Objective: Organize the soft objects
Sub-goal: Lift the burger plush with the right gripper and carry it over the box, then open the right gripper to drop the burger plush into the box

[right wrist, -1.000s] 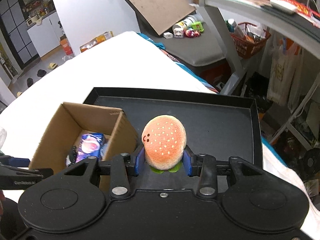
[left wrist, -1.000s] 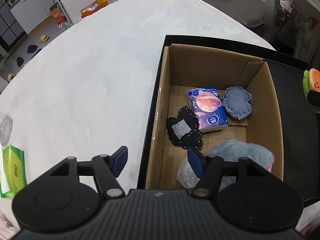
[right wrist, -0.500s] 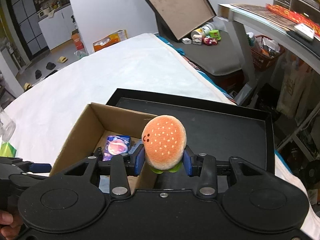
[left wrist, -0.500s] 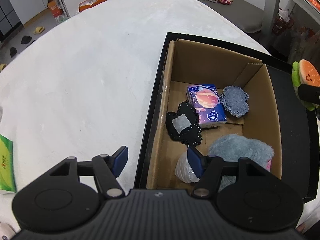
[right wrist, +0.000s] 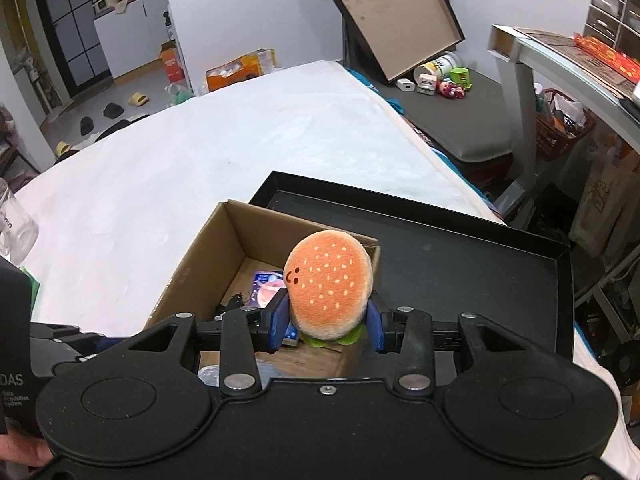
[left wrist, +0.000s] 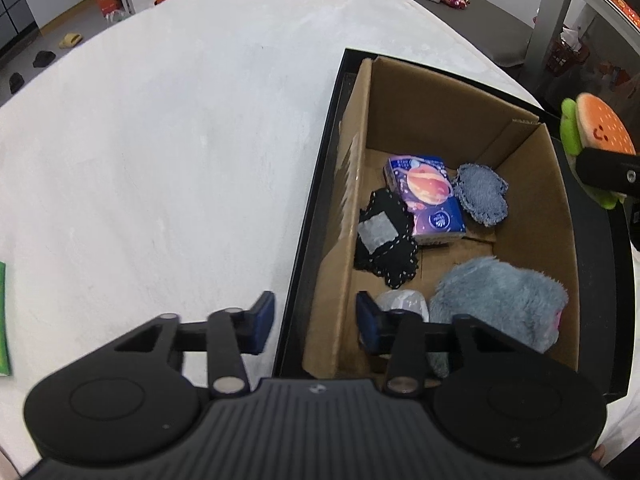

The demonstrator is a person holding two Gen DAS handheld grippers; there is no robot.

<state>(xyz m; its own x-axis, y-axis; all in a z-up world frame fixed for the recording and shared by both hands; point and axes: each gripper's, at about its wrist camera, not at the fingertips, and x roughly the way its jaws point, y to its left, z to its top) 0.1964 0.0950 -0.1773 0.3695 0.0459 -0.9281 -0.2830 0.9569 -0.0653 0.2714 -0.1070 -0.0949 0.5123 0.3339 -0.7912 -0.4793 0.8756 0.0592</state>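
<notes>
While several soft items are already lying in the cardboard box (left wrist: 532, 216), the right gripper (right wrist: 327, 320) is clamping a burger plush (right wrist: 329, 290) at frame centre, not yet dropped in; the left gripper (left wrist: 310, 320) is gaping empty.

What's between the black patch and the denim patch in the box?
In the left wrist view, a planet-print tissue pack lies between the black patch and the denim patch, overlapping the black one's edge.
</notes>
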